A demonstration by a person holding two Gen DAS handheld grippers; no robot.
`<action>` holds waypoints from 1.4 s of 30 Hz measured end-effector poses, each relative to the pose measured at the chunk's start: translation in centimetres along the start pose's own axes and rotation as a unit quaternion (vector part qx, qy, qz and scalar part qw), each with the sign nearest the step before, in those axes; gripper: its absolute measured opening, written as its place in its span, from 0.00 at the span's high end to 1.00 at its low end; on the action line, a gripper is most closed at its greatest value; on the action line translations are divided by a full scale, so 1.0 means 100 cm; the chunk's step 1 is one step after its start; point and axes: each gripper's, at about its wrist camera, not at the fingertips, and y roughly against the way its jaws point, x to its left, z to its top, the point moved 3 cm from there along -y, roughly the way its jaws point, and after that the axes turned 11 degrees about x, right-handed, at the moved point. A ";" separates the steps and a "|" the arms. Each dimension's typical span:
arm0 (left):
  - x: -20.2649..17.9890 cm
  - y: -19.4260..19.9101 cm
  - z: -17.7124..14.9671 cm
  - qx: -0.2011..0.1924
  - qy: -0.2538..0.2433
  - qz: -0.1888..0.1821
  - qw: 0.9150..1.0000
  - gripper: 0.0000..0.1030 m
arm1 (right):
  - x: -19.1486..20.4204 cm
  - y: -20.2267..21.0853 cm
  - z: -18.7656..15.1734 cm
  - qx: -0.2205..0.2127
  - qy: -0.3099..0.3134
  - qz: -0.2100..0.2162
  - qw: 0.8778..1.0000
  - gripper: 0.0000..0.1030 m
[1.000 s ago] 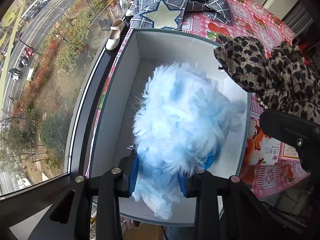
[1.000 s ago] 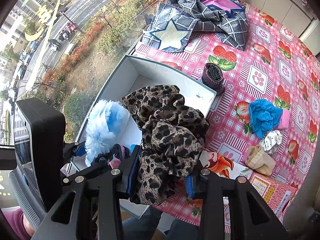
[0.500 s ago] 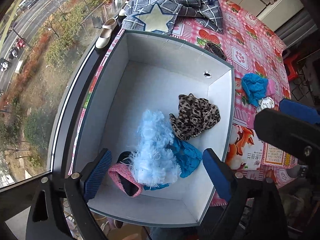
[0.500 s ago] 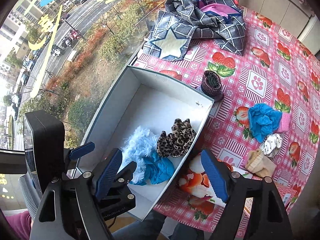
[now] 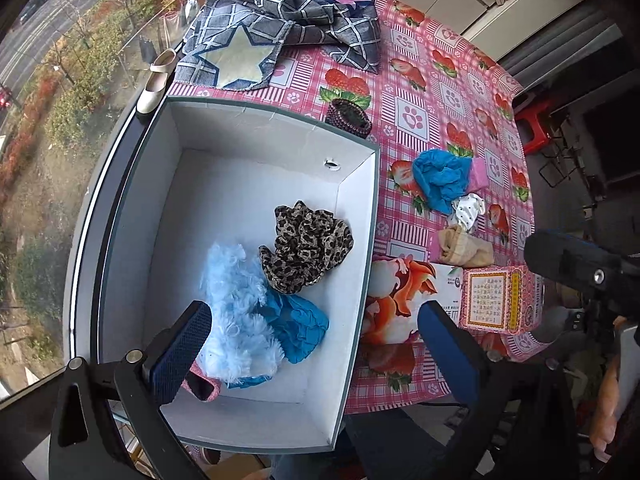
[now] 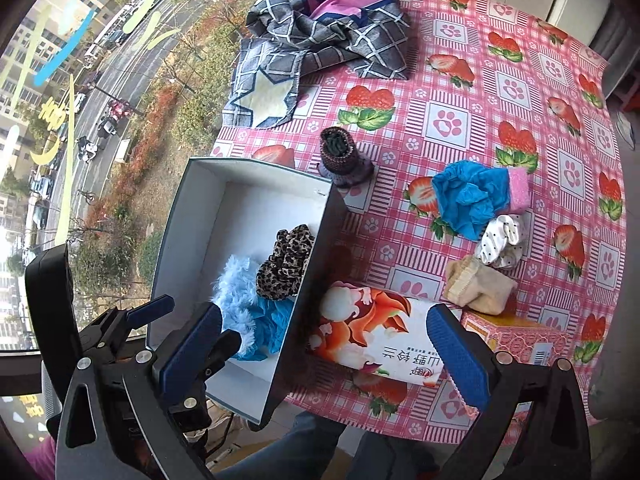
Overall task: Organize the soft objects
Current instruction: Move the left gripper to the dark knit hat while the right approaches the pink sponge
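A white box [image 5: 276, 116] holds a fluffy light-blue piece [image 5: 236, 308], a leopard-print piece [image 5: 308, 248], a blue cloth [image 5: 298, 328] and a pink item [image 5: 204, 384]. My left gripper [image 5: 312, 312] hovers above the box's near end. Its jaws are opening wide and the pads touch nothing. My right gripper [image 6: 324, 316] hangs over the box's right wall [image 6: 304, 280] and a tissue pack [image 6: 380, 336]. Its jaws are opening too, with nothing gripped. The fluffy piece [image 6: 234, 292] and leopard piece [image 6: 286, 260] also show in the right wrist view.
On the pink strawberry tablecloth [image 6: 480, 92] lie a blue cloth [image 6: 468, 196], a pink sponge [image 6: 518, 188], a dotted white piece [image 6: 500, 240], a beige sock [image 6: 476, 288] and a dark knitted cuff [image 6: 340, 152]. A checked cloth [image 6: 328, 28] lies at the far end. A window borders the left.
Both grippers have opened and let go: the fluffy blue piece and the leopard piece now lie in the box. Both have risen, and the right one has shifted right.
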 end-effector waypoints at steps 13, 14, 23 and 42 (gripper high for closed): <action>-0.056 -0.010 0.078 -0.001 -0.031 0.058 0.998 0.00 | -0.146 0.036 0.001 -0.012 -0.134 0.018 0.991 0.00; -0.058 -0.014 0.086 0.003 -0.027 0.062 0.998 0.00 | -0.155 0.035 0.002 -0.009 -0.142 0.021 0.990 0.00; -0.062 -0.062 0.157 0.050 0.016 0.093 0.994 0.00 | -0.213 0.004 0.015 0.036 -0.165 0.031 0.985 0.00; -0.057 -0.151 0.206 0.173 0.042 0.149 0.973 0.15 | -0.231 -0.103 0.110 0.121 -0.131 0.026 0.984 0.00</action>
